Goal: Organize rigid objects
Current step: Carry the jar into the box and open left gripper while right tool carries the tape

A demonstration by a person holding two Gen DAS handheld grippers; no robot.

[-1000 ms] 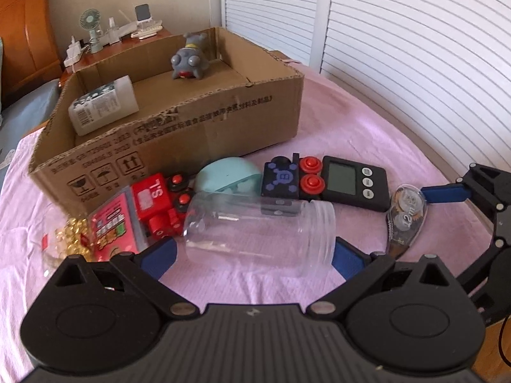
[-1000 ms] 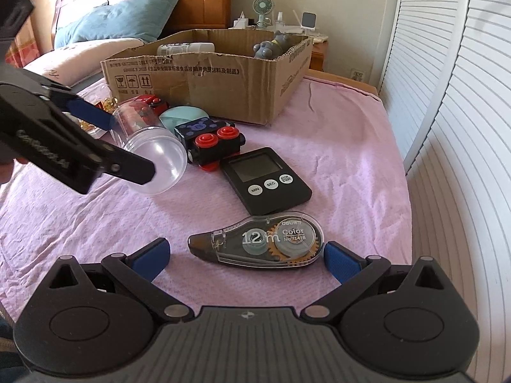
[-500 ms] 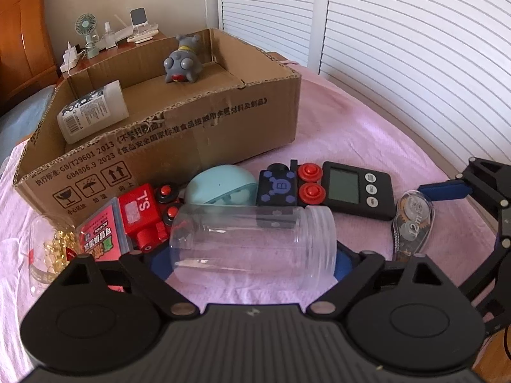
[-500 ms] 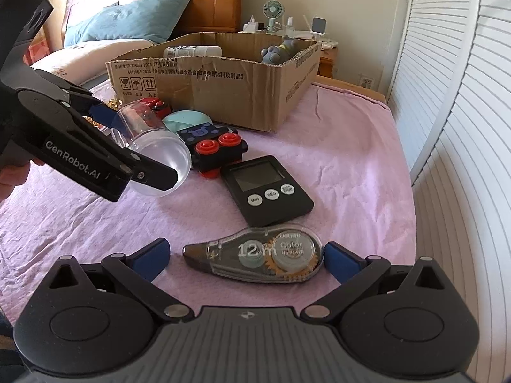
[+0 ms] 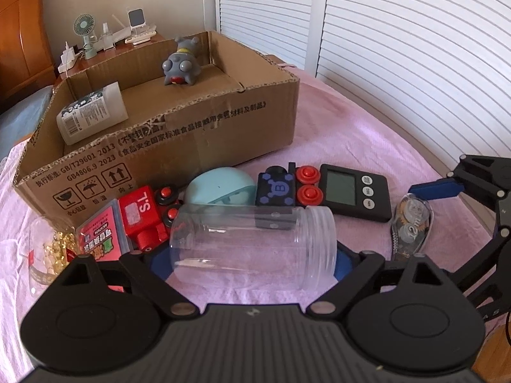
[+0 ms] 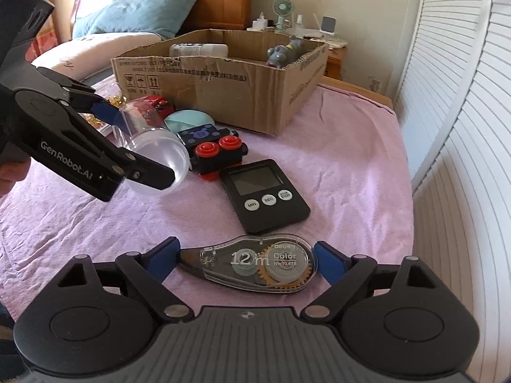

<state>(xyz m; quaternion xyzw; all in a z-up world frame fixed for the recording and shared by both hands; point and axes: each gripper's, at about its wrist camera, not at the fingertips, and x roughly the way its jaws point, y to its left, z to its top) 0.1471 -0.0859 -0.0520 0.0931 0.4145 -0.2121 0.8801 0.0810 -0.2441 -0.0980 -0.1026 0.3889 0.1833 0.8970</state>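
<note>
My left gripper (image 5: 252,258) is shut on a clear plastic jar (image 5: 252,242) and holds it sideways above the pink cloth; the jar also shows in the right wrist view (image 6: 153,162). My right gripper (image 6: 246,260) has closed in around a clear correction tape dispenser (image 6: 255,263) lying on the cloth, with its blue pads at both ends. The open cardboard box (image 5: 179,140) stands behind and holds a white bottle (image 5: 92,113) and a grey toy (image 5: 182,63).
In front of the box lie a black timer (image 6: 265,194), a black toy with red buttons (image 6: 217,150), a teal case (image 5: 220,185), a red toy (image 5: 143,217), a pink card pack (image 5: 102,233) and a bag of gold beads (image 5: 48,252). White shutters run along the right.
My left gripper has closed on the jar and lifted it off the cloth. My right gripper's fingers have moved in to the two ends of the tape dispenser.
</note>
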